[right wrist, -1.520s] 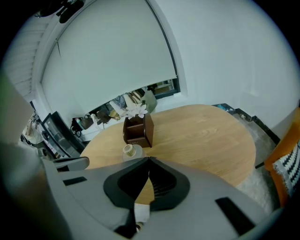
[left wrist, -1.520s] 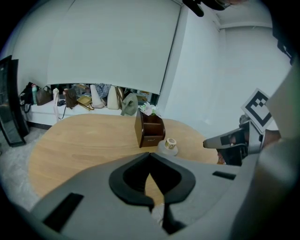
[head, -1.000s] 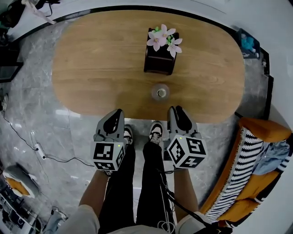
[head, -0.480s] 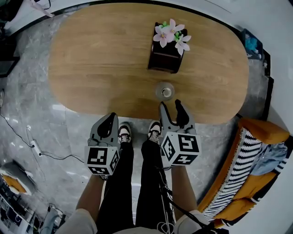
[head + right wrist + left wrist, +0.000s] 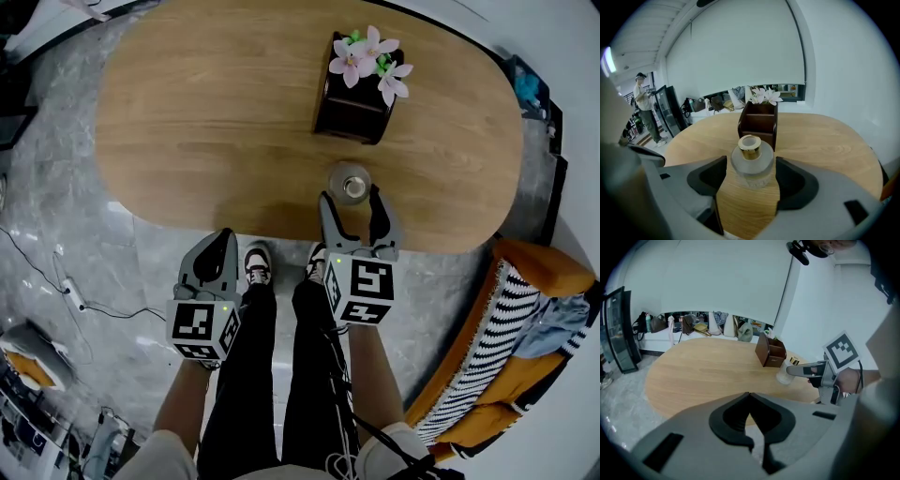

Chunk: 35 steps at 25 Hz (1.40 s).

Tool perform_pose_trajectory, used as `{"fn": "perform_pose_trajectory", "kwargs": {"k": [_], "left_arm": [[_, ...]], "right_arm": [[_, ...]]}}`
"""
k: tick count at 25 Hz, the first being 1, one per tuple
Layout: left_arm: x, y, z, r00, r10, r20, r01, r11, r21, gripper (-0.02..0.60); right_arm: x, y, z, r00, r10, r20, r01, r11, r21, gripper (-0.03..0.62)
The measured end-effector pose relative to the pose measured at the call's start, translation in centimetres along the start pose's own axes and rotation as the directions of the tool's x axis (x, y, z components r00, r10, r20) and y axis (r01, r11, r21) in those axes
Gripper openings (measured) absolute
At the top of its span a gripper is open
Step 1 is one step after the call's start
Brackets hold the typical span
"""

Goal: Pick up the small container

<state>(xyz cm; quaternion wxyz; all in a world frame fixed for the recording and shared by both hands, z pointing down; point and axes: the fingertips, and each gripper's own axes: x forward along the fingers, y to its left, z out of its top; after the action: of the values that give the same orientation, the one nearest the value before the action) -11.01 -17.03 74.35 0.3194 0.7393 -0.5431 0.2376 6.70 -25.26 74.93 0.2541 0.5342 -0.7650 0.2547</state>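
The small container (image 5: 353, 183), a frosted glass bottle with a gold neck, stands near the front edge of the oval wooden table (image 5: 206, 122). My right gripper (image 5: 352, 200) reaches over that edge; its jaws have just been opening and now stand wide on either side of the container. In the right gripper view the container (image 5: 751, 159) sits between the pads of the right gripper (image 5: 750, 174), with thin gaps on both sides. My left gripper (image 5: 221, 246) is shut and empty, over the floor short of the table. The left gripper (image 5: 750, 395) looks across at the container (image 5: 783, 376).
A dark brown box (image 5: 354, 89) with pink flowers stands just behind the container. To the right, off the table, is a striped seat with orange cushions (image 5: 525, 328). Cables (image 5: 56, 281) run over the marble floor at left. The person's legs and shoes are below the table edge.
The right gripper has moved forward to the container, rolled, and opened its jaws around it. The left gripper has drifted slightly back and to the left, still shut.
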Motion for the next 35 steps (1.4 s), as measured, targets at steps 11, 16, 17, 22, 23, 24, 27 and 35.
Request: {"fn": "perform_pose_trajectory", "kwargs": {"k": [11, 16, 17, 22, 23, 24, 27, 35], "left_arm": [[0.8, 0.7, -0.4, 1.000, -0.002, -0.026, 0.001, 1.000, -0.007, 0.008], [1.3, 0.8, -0.7, 0.999, -0.005, -0.039, 0.004, 1.000, -0.008, 0.008], [1.3, 0.7, -0.7, 0.999, -0.006, -0.040, 0.005, 1.000, -0.009, 0.008], [1.8, 0.5, -0.5, 0.999, -0.015, -0.045, 0.015, 1.000, -0.004, 0.008], [1.8, 0.4, -0.5, 0.999, -0.017, -0.046, 0.017, 1.000, -0.002, 0.008], [1.9, 0.4, -0.5, 0.999, -0.018, -0.047, 0.018, 1.000, -0.001, 0.008], [1.9, 0.3, -0.4, 0.999, -0.020, -0.048, 0.020, 1.000, 0.000, 0.008], [1.9, 0.0, -0.1, 0.999, -0.023, -0.041, 0.023, 1.000, 0.004, 0.008]], "right_arm": [[2.9, -0.2, 0.2, 0.996, -0.013, 0.083, 0.017, 0.998, -0.053, 0.331], [3.5, -0.2, 0.1, 0.991, 0.000, 0.132, 0.011, 0.997, -0.082, 0.331], [3.6, -0.2, 0.1, 0.990, 0.003, 0.140, 0.009, 0.996, -0.087, 0.331], [3.9, -0.2, 0.3, 0.982, 0.017, 0.188, 0.004, 0.994, -0.111, 0.331], [4.0, -0.2, 0.3, 0.980, 0.017, 0.196, 0.005, 0.993, -0.114, 0.331], [4.0, -0.2, 0.3, 0.979, 0.017, 0.203, 0.007, 0.993, -0.116, 0.331], [4.0, -0.2, 0.5, 0.975, 0.009, 0.224, 0.019, 0.992, -0.123, 0.331], [4.2, -0.2, 0.6, 0.973, 0.011, 0.230, 0.022, 0.990, -0.139, 0.331]]}}
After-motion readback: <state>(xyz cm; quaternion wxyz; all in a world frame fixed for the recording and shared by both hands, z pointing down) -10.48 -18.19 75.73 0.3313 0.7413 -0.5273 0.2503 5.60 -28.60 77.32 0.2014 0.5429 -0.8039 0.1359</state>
